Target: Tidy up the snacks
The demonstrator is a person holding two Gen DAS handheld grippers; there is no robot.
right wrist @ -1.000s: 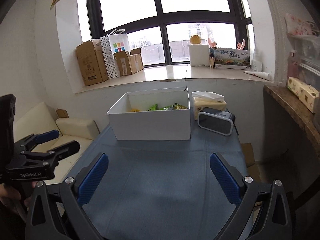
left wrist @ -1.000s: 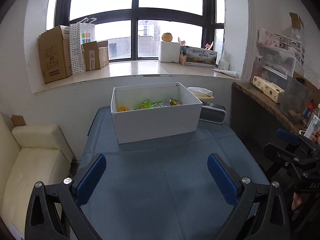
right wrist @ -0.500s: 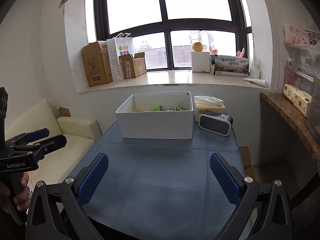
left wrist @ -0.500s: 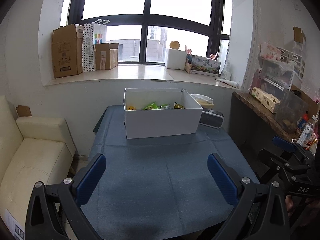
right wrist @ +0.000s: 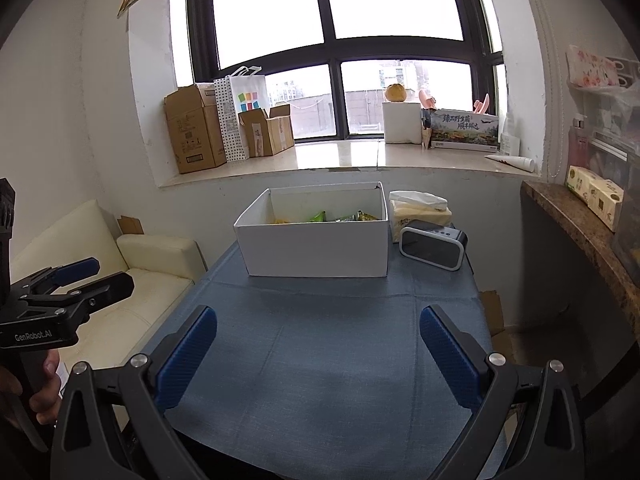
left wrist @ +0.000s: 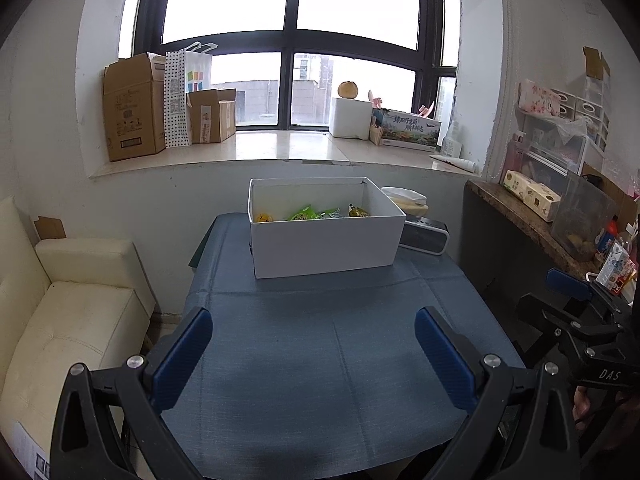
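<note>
A white open box stands at the far end of the blue-clothed table. Several snack packets, green and yellow, lie inside it. The box also shows in the right wrist view, with the snacks partly hidden by its front wall. My left gripper is open and empty, held back over the near end of the table. My right gripper is open and empty too, to the right of the left one.
A black clock radio and a tissue pack sit right of the box. A cream sofa stands left of the table. A stone shelf with boxes runs along the right wall. Cardboard boxes line the windowsill.
Both grippers have drawn back and up from the box, so more of the table and room shows. Both stay open and empty.
</note>
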